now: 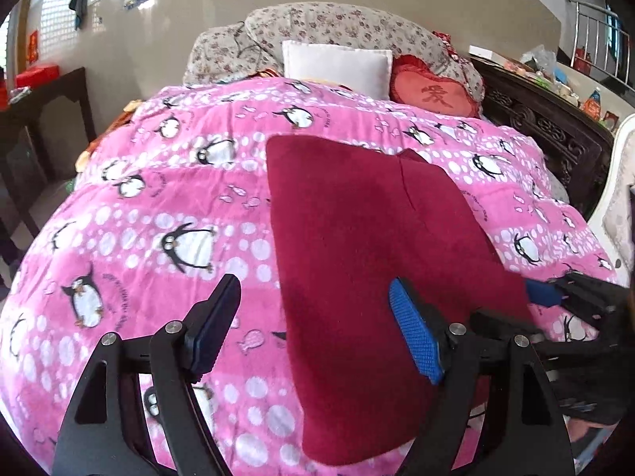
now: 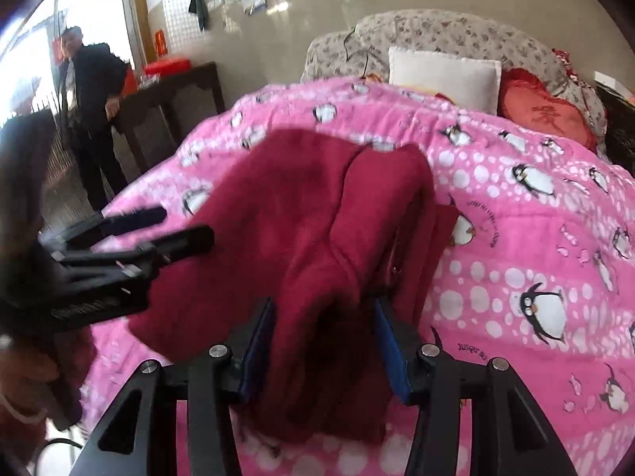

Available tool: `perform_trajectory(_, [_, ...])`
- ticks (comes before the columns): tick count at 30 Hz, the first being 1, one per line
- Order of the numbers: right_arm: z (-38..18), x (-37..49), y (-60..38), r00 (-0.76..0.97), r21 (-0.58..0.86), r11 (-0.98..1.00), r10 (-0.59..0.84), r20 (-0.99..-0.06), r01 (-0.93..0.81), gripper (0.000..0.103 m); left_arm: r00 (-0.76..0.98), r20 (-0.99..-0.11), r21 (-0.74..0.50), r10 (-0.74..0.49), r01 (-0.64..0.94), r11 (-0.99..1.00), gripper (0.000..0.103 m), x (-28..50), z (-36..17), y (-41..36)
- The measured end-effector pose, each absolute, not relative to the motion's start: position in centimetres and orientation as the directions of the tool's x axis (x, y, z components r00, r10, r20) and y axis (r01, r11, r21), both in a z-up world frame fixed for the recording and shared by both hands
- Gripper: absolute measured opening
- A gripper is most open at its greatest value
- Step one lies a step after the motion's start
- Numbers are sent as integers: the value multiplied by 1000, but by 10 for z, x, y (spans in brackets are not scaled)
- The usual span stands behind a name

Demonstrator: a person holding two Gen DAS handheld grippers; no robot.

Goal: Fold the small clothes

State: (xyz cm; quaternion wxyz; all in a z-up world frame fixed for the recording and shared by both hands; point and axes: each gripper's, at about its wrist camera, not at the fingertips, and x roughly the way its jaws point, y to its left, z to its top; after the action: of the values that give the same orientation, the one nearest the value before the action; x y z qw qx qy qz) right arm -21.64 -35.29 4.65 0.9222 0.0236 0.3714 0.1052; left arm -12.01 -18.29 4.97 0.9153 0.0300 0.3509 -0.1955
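A dark red fleece garment (image 1: 357,261) lies on the pink penguin blanket (image 1: 158,198), part folded, with a seam down its far half. My left gripper (image 1: 313,317) is open above the garment's near left edge and holds nothing. It also shows in the right wrist view (image 2: 178,230) at the left, open. My right gripper (image 2: 323,341) is shut on a bunched fold of the red garment (image 2: 301,218) and lifts it off the blanket (image 2: 516,238). In the left wrist view the right gripper (image 1: 555,293) sits at the garment's right edge.
A white pillow (image 1: 337,65), a red heart cushion (image 1: 432,93) and a floral quilt (image 1: 329,23) lie at the bed's head. A dark carved headboard (image 1: 547,127) stands at the right. A dark side table (image 2: 170,95) and a standing man (image 2: 91,103) are left of the bed.
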Motion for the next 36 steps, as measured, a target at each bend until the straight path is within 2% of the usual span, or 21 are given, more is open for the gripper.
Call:
perform_trajectory(4, [66,-234,-351,771,90,988,156,-618,-127,50,696,-643,-81,-320,353,932,78,-126,53,-178])
perform_trajectory(9, [78,-236,-349,796,80,992,123,-592,-94,51,732,-614,-47,-296,340,939,78,-137,59,-177])
perform_trajectory(13, [82,-237,-347,806,74,995,95,-585,-64,51,762,-589,-19,-270,321,947,78,-146,64,-175])
perform_trajectory(18, [83,-236,-346,809,78,995,92,-581,-57,61,776,-572,-10,-265,317,948,78,-151,68,-174])
perform_trajectory(36, [87,-231,-344,807,99,993,109,-580,-63,65,773,-581,-9,-254,306,952,78,-147,68,-172])
